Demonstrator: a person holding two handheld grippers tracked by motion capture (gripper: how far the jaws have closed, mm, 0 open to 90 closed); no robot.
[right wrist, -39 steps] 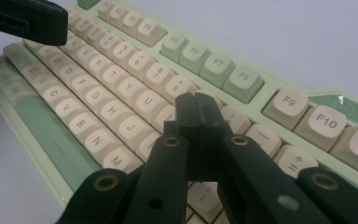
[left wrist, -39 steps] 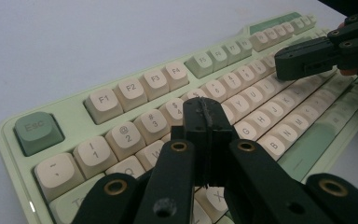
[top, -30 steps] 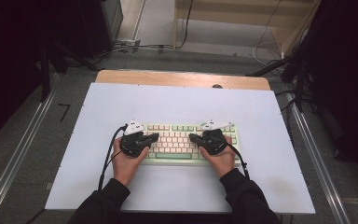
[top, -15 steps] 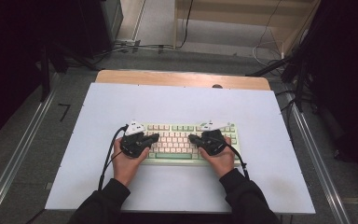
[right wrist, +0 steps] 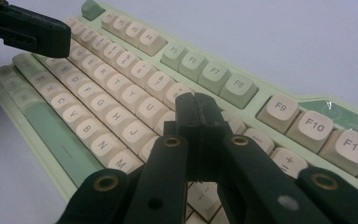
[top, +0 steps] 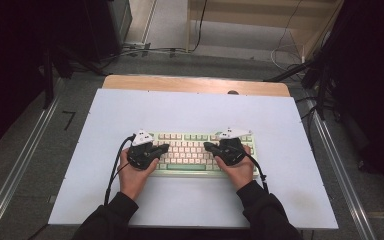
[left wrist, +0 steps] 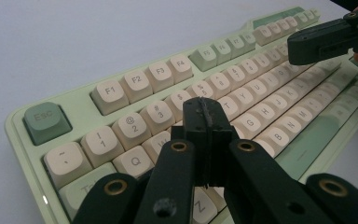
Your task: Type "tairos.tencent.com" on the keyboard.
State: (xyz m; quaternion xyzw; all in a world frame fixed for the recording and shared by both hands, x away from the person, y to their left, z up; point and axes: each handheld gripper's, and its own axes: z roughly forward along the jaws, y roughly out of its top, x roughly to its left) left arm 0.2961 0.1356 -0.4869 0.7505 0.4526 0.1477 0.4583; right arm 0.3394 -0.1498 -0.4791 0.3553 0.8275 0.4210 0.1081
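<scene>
A pale green keyboard [top: 190, 152] is laid near the front edge of the white table [top: 280, 115], midway between its sides. The left gripper [left wrist: 205, 116] and right gripper [right wrist: 198, 112] are poised over the keys, jaws pressed together, empty.

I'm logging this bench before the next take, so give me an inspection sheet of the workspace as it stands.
Surface: pale grey-white tabletop with a wooden strip along its far edge.
Job's things: pale green keyboard with cream keycaps, lying flat near the person's side; green Esc key at one corner.
Clutter: nothing seen on the tabletop besides the keyboard.
Grippers: left gripper jaws pressed together over the number and letter rows; right gripper jaws pressed together over the keys below the function row.
Cables: a black cable trails from the left gripper, another from the right.
Surroundings: grey floor, metal rails either side, loose wires beyond the table.
</scene>
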